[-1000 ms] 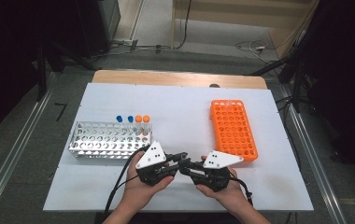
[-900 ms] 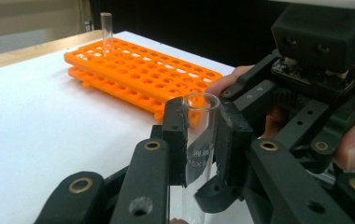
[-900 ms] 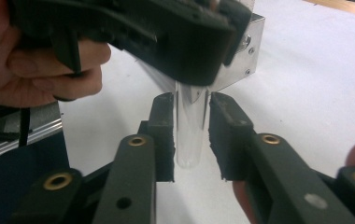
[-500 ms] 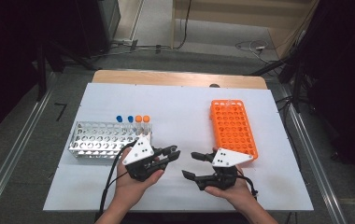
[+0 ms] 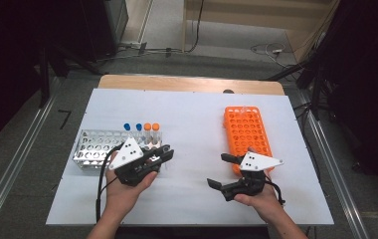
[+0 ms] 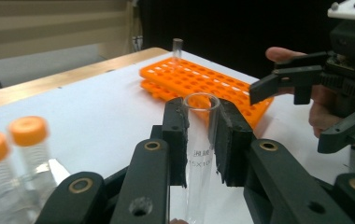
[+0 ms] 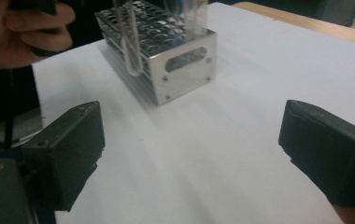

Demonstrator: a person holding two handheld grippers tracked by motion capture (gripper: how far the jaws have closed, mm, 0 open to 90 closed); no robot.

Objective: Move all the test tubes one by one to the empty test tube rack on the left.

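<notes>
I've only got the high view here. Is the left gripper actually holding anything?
Observer: Yes. In the left gripper view, the left gripper is shut on a clear glass tube, open end up.
Operator: And the right one?
Observer: The right gripper has just been opening its jaws; they stand wide apart with nothing between them.
Operator: Anything in the orange rack?
Observer: One clear tube stands upright near the far edge of the orange rack.

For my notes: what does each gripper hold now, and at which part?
Left gripper clamps a glass test tube just below its open rim. Right gripper holds nothing.
</notes>
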